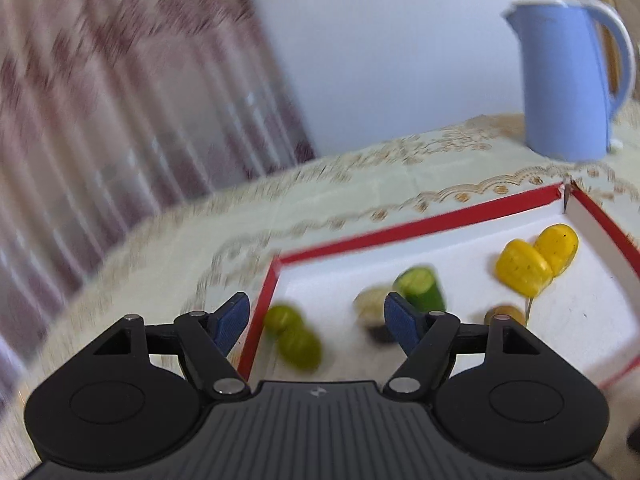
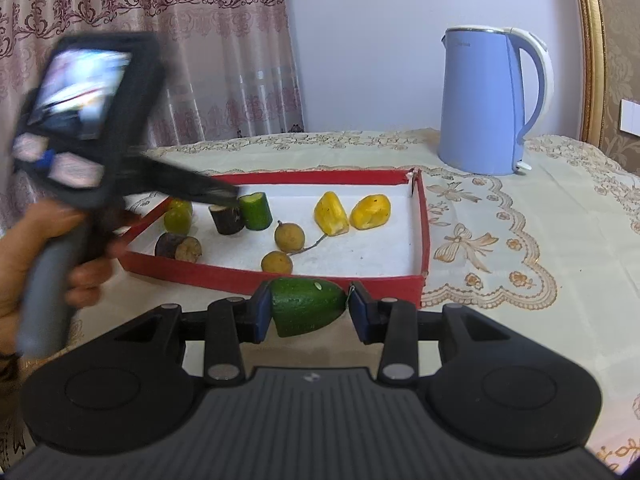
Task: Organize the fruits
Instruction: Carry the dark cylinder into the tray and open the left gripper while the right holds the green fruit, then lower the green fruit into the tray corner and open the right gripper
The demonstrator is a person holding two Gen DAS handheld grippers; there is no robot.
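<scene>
A: What takes up the most room?

B: The table (image 2: 500,216), under a pale cloth with gold embroidery. On its far side stands a blue kettle (image 2: 486,100). In front of that lies a red tray (image 2: 424,216) with a white floor.

A: And the grippers?

B: The left gripper (image 1: 316,316) hangs over the tray's left end, its blue-padded fingers spread wide with nothing between them. In the right wrist view it shows as a blurred black shape held in the person's hand (image 2: 48,248). The right gripper (image 2: 310,310) sits just before the tray's near wall, pinching a green fruit wedge (image 2: 306,306) between its pads.

A: Where are the fruits?

B: All but the wedge are inside the tray. Two yellow pieces (image 2: 352,212) lie side by side towards the right end. A cut cucumber piece (image 2: 256,211) stands upright in the middle, touching a dark-skinned stub (image 2: 227,220); a second dark stub (image 2: 178,247) lies by the near wall. Two small green round fruits (image 2: 178,216) sit at the left end. Two small brown round fruits (image 2: 284,248), joined by a thin stem, rest near the centre.
</scene>
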